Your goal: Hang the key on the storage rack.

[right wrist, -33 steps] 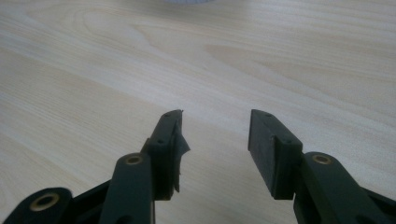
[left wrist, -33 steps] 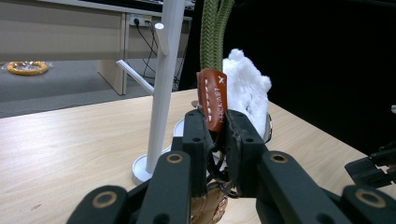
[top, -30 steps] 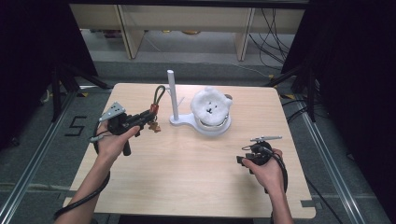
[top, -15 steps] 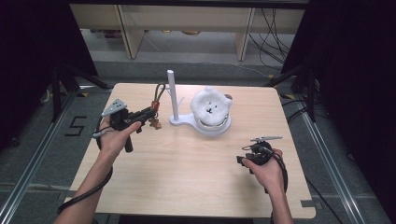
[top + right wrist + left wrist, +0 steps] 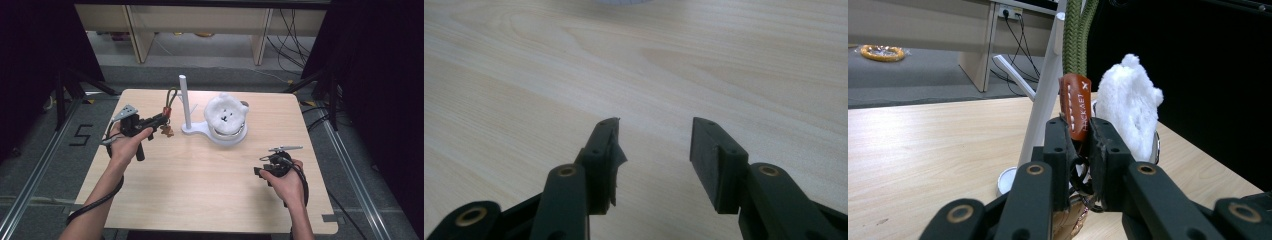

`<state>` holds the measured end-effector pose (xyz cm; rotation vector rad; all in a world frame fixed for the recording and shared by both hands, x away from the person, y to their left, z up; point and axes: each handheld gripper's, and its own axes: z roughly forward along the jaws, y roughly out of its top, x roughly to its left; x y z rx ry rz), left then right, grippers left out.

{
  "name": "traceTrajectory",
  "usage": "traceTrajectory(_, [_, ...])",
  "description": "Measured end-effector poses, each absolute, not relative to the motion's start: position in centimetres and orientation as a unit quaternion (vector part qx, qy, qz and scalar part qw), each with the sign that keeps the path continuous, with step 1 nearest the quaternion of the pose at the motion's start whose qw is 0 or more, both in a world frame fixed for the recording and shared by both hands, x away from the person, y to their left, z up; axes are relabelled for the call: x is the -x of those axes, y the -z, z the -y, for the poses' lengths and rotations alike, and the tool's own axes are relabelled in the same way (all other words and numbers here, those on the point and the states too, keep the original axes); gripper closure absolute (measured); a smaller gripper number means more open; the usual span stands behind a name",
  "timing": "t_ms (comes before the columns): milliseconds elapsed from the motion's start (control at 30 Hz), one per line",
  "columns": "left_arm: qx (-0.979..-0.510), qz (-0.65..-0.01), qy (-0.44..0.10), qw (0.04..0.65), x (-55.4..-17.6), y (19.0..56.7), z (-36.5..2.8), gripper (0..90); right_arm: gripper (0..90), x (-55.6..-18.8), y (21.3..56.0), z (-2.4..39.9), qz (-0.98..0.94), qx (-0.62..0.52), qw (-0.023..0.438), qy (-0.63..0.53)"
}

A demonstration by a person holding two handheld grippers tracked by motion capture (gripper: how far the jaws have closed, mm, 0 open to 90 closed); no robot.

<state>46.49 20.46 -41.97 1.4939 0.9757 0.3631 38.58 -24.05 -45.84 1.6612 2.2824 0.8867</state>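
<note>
Keychain (image 5: 1078,107) is clamped between the jaws of the left gripper (image 5: 1079,150): an orange-brown leather tab is pinched there, an olive braided cord loop (image 5: 1077,35) rises above it, and metal rings and a small charm hang below. Since a second ago, the left gripper (image 5: 161,120) has been carried rightward and a little farther up the table, so that the cord loop (image 5: 171,97) is now held just beside the white upright post (image 5: 184,102) of the stand, whose base (image 5: 197,131) also carries a white plush toy (image 5: 226,116). From this shift the intention is judged to be hanging the loop over the post; the loop is not yet over its top and would need to be lifted higher. The right gripper (image 5: 653,155) has been left where it was near the table's front right (image 5: 265,167), its jaws apart and empty over bare wooden table (image 5: 724,60).
</note>
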Motion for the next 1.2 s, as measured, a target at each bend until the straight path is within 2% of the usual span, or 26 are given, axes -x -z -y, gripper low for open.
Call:
traceTrajectory(167, [-0.644,-0.433,-0.153,0.611,-46.8,42.4,-20.5,78.6,55.4,-38.6,45.9,24.1,-0.772,-0.557,0.102,-0.289])
traceTrajectory(233, [-0.643,-0.435,-0.149,0.612,-47.0,42.5,-20.5,78.6,55.4,-38.5,45.8,23.9,-0.762,-0.567,0.086,-0.299])
traceTrajectory(333, [-0.641,-0.438,-0.143,0.614,-47.1,42.6,-20.4,78.6,55.3,-38.5,45.9,23.8,-0.76,-0.567,0.088,-0.306])
traceTrajectory(533, [-0.633,-0.447,-0.131,0.619,-47.4,42.8,-20.3,78.6,55.3,-38.6,46.0,24.2,-0.769,-0.556,0.106,-0.296])
traceTrajectory(1200, [-0.599,-0.475,-0.084,0.64,-48.1,43.3,-20.5,78.2,55.4,-38.6,45.9,24.0,-0.765,-0.565,0.083,-0.298])
